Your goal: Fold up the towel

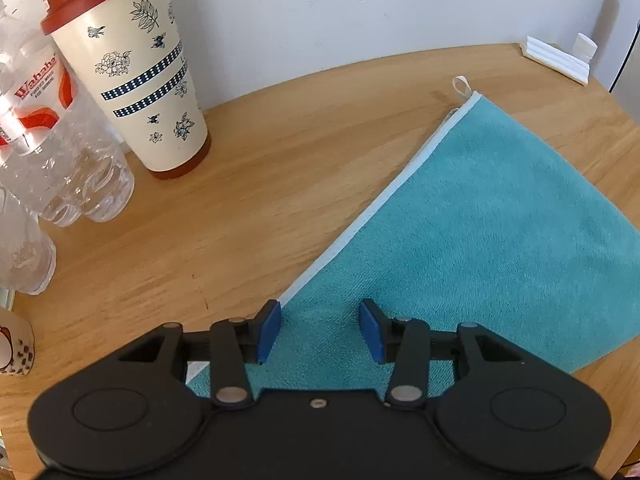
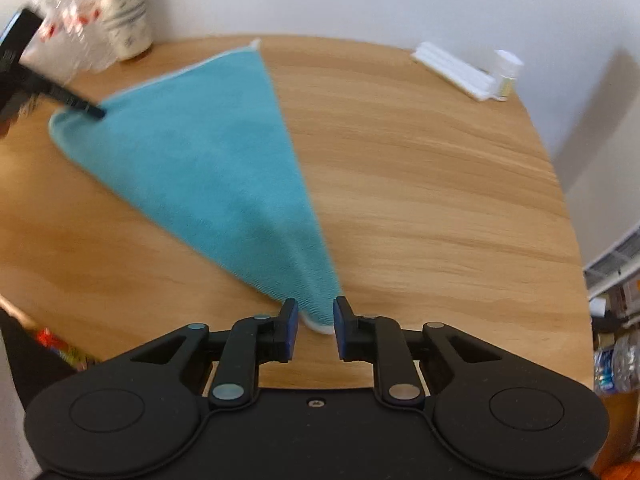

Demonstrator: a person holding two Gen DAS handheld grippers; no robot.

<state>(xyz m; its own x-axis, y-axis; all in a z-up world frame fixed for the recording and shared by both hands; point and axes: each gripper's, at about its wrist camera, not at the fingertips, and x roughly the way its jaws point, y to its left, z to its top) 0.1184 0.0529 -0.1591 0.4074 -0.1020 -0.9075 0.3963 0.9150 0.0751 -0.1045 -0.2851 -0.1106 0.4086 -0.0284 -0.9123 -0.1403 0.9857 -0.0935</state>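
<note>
A teal towel [image 1: 480,232] with a pale trimmed edge and a small white hanging loop [image 1: 461,85] at one corner lies on a round wooden tabletop [image 1: 248,208], most of it flat. The left gripper [image 1: 318,330] hovers over the towel's near corner with its blue-padded jaws spread wide and nothing between them. In the right wrist view, the right gripper [image 2: 316,330] sits at another corner of the towel [image 2: 208,152], where the cloth rises off the tabletop [image 2: 420,184] to a white-edged tip between the parted jaws; whether the pads touch the cloth cannot be told from the blurred picture. Beyond the towel's trimmed edge, against the white wall, stands one cream tumbler [image 1: 132,76] with a red lid and base, printed with dark blue flowers and two dotted bands; its contents are hidden. Beside the tumbler stand clear plastic bottles [image 1: 60,148], one carrying a red-and-white label reading "Wahaha"; their exact number is hard to count at the picture's edge. A small cup [image 1: 16,348] with a spotted pattern sits nearer, partly cut off. On the far side of the towel from the tumbler, near the tabletop's rim, lies a white ridged rack [image 1: 556,58] with one small white container [image 1: 586,45] just beside it.
</note>
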